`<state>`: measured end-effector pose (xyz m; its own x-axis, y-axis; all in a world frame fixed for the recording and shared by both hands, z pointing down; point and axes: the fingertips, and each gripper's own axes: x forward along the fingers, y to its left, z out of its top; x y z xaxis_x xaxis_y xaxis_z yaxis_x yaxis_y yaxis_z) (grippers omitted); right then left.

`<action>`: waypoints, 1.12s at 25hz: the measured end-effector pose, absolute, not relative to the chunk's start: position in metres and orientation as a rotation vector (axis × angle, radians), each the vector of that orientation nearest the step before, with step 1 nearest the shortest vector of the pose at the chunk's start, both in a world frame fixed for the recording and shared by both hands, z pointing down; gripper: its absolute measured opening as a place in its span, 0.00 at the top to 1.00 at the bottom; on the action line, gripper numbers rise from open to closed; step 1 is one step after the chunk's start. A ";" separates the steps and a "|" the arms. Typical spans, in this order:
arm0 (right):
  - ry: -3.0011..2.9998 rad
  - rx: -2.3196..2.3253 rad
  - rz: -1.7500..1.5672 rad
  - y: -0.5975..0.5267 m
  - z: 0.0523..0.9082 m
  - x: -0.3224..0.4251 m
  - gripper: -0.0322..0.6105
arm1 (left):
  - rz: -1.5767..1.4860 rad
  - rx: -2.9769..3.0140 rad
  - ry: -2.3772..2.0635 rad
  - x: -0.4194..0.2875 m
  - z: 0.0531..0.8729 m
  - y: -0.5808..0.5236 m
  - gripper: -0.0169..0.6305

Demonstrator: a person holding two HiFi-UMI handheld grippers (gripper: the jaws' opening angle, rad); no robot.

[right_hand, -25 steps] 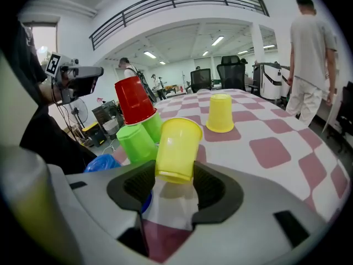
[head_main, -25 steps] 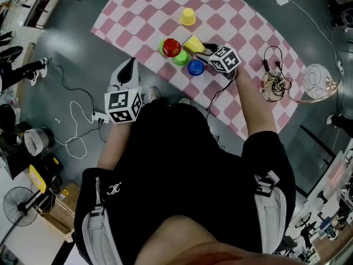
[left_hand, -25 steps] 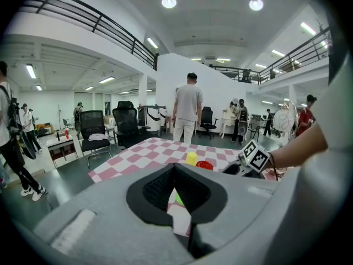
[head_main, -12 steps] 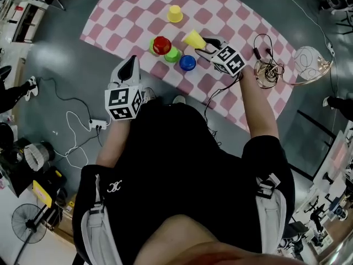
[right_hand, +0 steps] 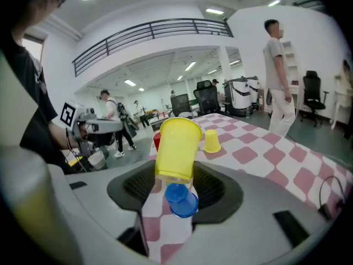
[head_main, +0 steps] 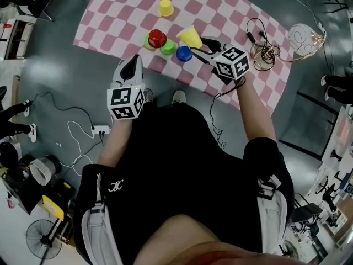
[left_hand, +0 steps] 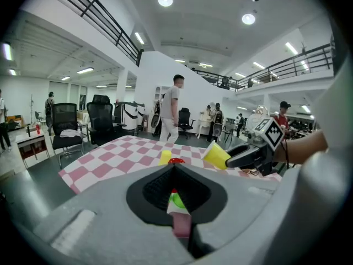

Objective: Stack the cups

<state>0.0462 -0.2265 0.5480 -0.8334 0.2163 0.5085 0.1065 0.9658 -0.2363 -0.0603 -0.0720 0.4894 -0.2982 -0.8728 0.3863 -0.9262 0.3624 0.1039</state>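
Hanging tilted above the checkered mat [head_main: 110, 10] near the blue cup [head_main: 183, 53], the yellow cup [head_main: 190, 36] looks light, thin-walled and slick, so the right claw's [head_main: 203, 42] pinch across its narrow base wants gentleness, while the left claw [head_main: 130, 65] sits closed, empty.

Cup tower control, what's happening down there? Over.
Right gripper shut on yellow cup, held above the checkered mat. Left gripper shut, empty, off the mat's edge. Blue cup, red cup, green cup on mat; nothing blocking.
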 end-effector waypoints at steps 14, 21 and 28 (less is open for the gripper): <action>-2.598 0.417 0.978 -0.169 0.547 0.042 0.62 | 0.173 1.840 -2.055 -0.107 0.489 -0.036 0.95; -2.553 0.648 1.248 -0.141 0.557 0.033 0.62 | 0.170 1.952 -1.953 -0.123 0.494 -0.030 0.95; -2.490 0.713 1.091 -0.137 0.562 0.037 0.62 | 0.132 1.977 -1.898 -0.131 0.500 -0.028 0.95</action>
